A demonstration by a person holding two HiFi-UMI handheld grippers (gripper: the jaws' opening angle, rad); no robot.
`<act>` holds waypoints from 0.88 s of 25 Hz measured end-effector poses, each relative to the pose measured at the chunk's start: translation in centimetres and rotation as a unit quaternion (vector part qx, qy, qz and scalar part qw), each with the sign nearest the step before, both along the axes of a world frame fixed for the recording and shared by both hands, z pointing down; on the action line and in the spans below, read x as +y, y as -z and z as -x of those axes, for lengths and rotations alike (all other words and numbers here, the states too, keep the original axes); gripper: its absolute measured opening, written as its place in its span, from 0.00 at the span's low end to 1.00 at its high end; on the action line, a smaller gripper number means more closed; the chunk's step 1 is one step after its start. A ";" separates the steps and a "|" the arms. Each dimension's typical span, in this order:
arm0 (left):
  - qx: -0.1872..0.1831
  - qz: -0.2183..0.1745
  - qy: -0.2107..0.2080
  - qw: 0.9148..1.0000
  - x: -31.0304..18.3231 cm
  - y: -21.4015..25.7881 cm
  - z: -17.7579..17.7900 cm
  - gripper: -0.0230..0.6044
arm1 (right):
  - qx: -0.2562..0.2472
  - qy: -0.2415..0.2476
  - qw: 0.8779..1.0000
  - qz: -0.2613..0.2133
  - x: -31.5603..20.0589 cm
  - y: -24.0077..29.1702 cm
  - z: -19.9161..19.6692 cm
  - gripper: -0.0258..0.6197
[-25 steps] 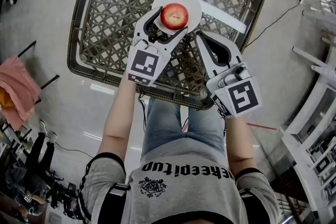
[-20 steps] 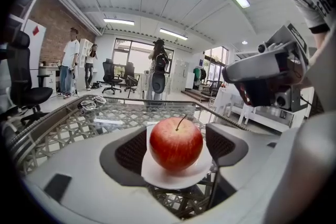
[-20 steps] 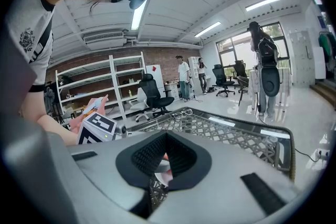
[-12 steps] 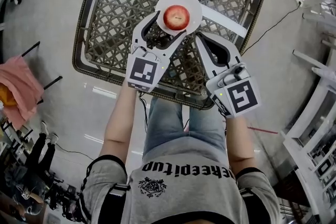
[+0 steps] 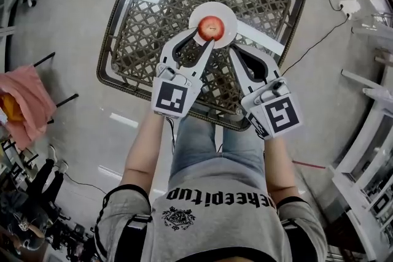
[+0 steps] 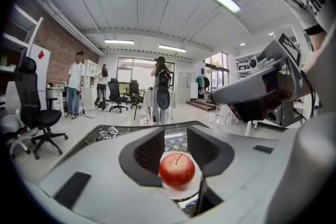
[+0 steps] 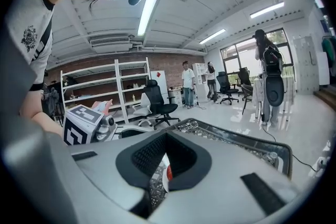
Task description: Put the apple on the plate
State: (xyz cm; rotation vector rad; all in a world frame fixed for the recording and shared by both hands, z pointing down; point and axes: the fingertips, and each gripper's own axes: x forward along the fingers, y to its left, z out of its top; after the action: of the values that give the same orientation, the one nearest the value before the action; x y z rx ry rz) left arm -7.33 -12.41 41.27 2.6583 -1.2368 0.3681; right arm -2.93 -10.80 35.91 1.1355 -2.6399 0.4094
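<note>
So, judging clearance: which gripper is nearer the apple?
Left. The left gripper, jaws just been closing on nothing, has its tips at the apple; the right gripper is further off, to the apple's right.

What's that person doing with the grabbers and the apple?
A person holds a gripper in each hand over a woven table. The apple sits on the white plate, so the job looks done. The left gripper hangs just short of the plate; its jaws have just been closing with nothing between them. The right gripper beside it is shut and empty.
</note>
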 end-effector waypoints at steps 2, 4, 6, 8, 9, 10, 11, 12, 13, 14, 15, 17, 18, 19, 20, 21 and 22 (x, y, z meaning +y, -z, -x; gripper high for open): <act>0.003 -0.003 0.007 1.000 0.2 1.2 0.2 0.25 | 0.000 0.002 1.000 -0.004 0.1 0.7 0.0 0.06; 0.003 -0.010 0.015 1.000 0.4 2.3 0.5 0.19 | -0.001 0.004 1.000 -0.009 0.3 1.5 0.1 0.06; 0.006 -0.016 0.024 1.000 0.5 3.4 0.8 0.10 | -0.002 0.007 1.000 -0.013 0.4 2.2 0.2 0.06; 0.008 -0.017 0.027 0.999 0.7 4.4 1.0 0.10 | -0.003 0.010 1.000 -0.017 0.4 2.8 0.4 0.06; 0.008 -0.020 0.027 0.999 0.8 4.8 1.1 0.10 | -0.004 0.012 1.000 -0.018 0.4 3.0 0.6 0.06; 0.007 -0.023 0.028 0.999 0.9 5.3 1.2 0.09 | -0.005 0.014 1.000 -0.019 0.5 3.3 0.7 0.06; 0.007 -0.026 0.030 0.999 1.1 5.7 1.2 0.08 | -0.006 0.017 1.000 -0.021 0.6 3.6 0.8 0.06; 0.007 -0.028 0.032 0.999 1.2 6.2 1.2 0.08 | -0.007 0.020 1.000 -0.022 0.7 3.9 0.9 0.06; 0.007 -0.030 0.033 0.999 1.4 6.6 1.2 0.07 | -0.009 0.023 0.999 -0.024 0.8 4.2 1.1 0.06; 0.007 -0.031 0.036 0.999 1.5 7.0 1.2 0.07 | -0.010 0.026 0.999 -0.025 0.9 4.4 1.2 0.06; 0.007 -0.033 0.039 0.999 1.6 7.4 1.3 0.07 | -0.011 0.030 0.999 -0.027 1.0 4.7 1.3 0.06; 0.009 -0.037 0.045 0.998 1.9 8.2 1.3 0.06 | -0.013 0.036 0.999 -0.030 1.0 5.2 1.5 0.06; 0.010 -0.039 0.049 0.998 2.0 8.7 1.4 0.06 | -0.014 0.039 0.999 -0.032 1.1 5.5 1.5 0.06; 0.012 -0.040 0.052 0.998 2.2 9.1 1.4 0.06 | -0.015 0.042 0.998 -0.033 1.2 5.8 1.6 0.06; 0.014 -0.041 0.055 0.998 2.4 9.6 1.5 0.06 | -0.015 0.045 0.998 -0.034 1.3 6.1 1.6 0.06; 0.015 -0.041 0.058 0.997 2.6 10.0 1.6 0.06 | -0.016 0.048 0.998 -0.036 1.4 6.4 1.8 0.06; 0.015 -0.043 0.060 0.997 2.8 10.5 1.7 0.06 | -0.016 0.051 0.998 -0.037 1.6 6.7 1.9 0.06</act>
State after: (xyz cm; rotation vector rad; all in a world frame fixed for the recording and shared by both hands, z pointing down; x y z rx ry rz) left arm -9.02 -9.62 30.82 2.6325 -1.4259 0.2619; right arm -4.83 -9.24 29.24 1.0172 -2.7484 0.3157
